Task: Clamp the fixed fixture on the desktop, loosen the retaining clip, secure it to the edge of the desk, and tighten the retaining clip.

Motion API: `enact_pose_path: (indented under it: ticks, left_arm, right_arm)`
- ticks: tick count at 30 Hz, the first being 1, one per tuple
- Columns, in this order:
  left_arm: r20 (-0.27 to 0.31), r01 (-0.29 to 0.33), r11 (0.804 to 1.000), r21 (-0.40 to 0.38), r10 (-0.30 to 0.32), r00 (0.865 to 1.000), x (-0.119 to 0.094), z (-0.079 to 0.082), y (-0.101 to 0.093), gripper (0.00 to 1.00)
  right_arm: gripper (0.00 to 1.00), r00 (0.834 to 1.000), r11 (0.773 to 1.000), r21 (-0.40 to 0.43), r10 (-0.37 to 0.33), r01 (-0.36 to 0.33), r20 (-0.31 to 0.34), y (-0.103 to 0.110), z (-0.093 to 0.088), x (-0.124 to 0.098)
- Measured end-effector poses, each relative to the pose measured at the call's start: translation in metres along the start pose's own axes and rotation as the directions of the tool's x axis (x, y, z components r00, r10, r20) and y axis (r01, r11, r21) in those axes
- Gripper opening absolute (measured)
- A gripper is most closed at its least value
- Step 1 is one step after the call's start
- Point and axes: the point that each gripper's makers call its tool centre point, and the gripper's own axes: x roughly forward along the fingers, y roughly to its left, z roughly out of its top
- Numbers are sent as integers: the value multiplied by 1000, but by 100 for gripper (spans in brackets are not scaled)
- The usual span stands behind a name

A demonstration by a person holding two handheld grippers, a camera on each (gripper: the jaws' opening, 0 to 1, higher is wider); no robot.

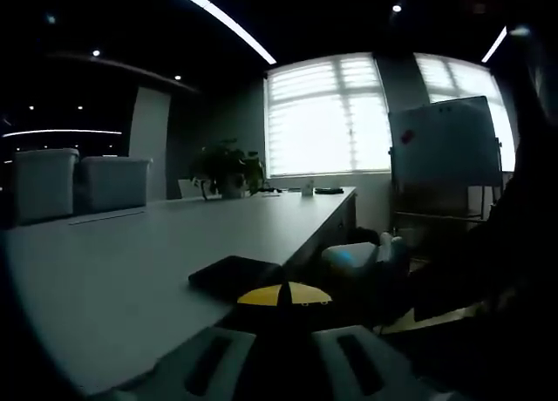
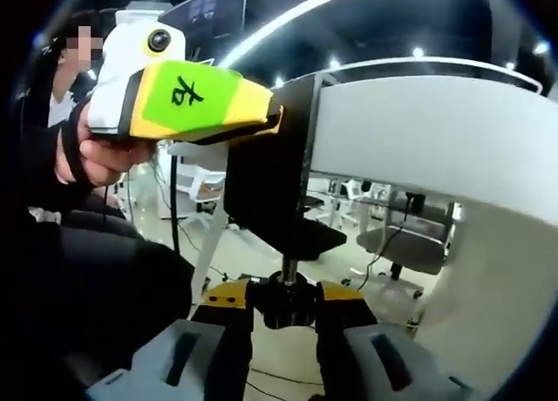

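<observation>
The black clamp fixture (image 2: 266,179) sits over the edge of the white desk (image 2: 436,131), with its screw rod hanging down below. In the right gripper view, my right gripper (image 2: 286,303) is shut on the round black screw knob (image 2: 286,307) at the rod's lower end, yellow-tipped jaws on either side. My left gripper (image 2: 272,115), marked green and yellow and held by a hand (image 2: 100,157), pinches the fixture's top. In the left gripper view, the left gripper (image 1: 284,295) is shut, and the fixture's flat black top plate (image 1: 234,275) lies on the desk (image 1: 131,270).
Two white bins (image 1: 74,183) stand at the desk's far left, and a potted plant (image 1: 227,167) at its far end. A whiteboard (image 1: 445,144) stands by the windows. Under the desk are a white leg (image 2: 205,253) and office chairs (image 2: 410,248). A person sits at the left.
</observation>
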Motion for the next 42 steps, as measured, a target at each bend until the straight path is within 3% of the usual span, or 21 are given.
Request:
enact_pose_path:
  ticks: [3, 5, 7, 10, 11, 13, 14, 16, 19, 23, 27, 29, 34, 37, 42]
  left_arm:
    - [0, 1, 1000, 1, -1, 1000, 0, -1, 0, 1]
    - [0, 2, 1000, 2, -2, 1000, 0, -1, 0, 1]
    - [2, 3, 1000, 1, -3, 1000, 0, -1, 0, 1]
    - [6, 2, 1000, 0, -2, 1000, 0, -1, -1, 1]
    - [8, 2, 1000, 0, -2, 1000, 0, 0, -1, 1]
    - [13, 3, 1000, -4, -3, 1000, 0, 0, -2, 1]
    - [16, 4, 1000, -7, -4, 1000, 0, 0, -2, 1]
    - [24, 5, 1000, -16, -5, 1000, 0, 1, -2, 1]
    - [27, 8, 1000, -18, -7, 1000, 0, 1, -2, 1]
    - [30, 17, 1000, -15, -16, 999, -1, 1, -4, 1]
    - [31, 21, 1000, -13, -21, 999, -1, 2, -4, 1]
    - [32, 20, 1000, -13, -20, 999, -1, 2, -4, 1]
    - [33, 21, 1000, -10, -21, 999, -1, 2, -5, 1]
    - [31, 19, 1000, -9, -19, 999, -1, 2, -5, 1]
    - [26, 16, 1000, -5, -16, 1000, 0, 1, -5, 1]
  right_arm:
    - [30, 998, 998, -4, -62, 62, -11, -4, -2, -5]
    - [32, 989, 990, 6, -144, 144, -18, -9, -3, -9]
    - [38, 964, 964, 7, -267, 267, -4, -18, 1, -16]
    - [38, 919, 918, 42, -394, 394, -7, -20, 2, -25]
    - [39, 914, 913, 52, -406, 406, -7, -17, 2, -25]
    - [40, 884, 881, 79, -467, 466, -11, -10, 1, -26]
    - [40, 863, 861, 62, -505, 504, -1, -9, 2, -26]
    - [41, 815, 809, 117, -580, 577, -7, -8, 0, -29]
    - [48, 783, 777, 118, -622, 618, -8, -6, 2, -25]
    - [51, 777, 770, 120, -629, 627, -27, -4, 0, -14]
    - [51, 760, 752, 121, -648, 648, -49, -11, -3, -13]
    - [50, 761, 754, 111, -646, 648, -55, -17, -6, -11]
    - [37, 768, 761, 108, -637, 640, -68, -22, -5, -7]
    - [33, 759, 750, 120, -648, 651, -70, -24, -6, -9]
    - [28, 758, 751, 106, -646, 652, -88, -27, -8, -11]
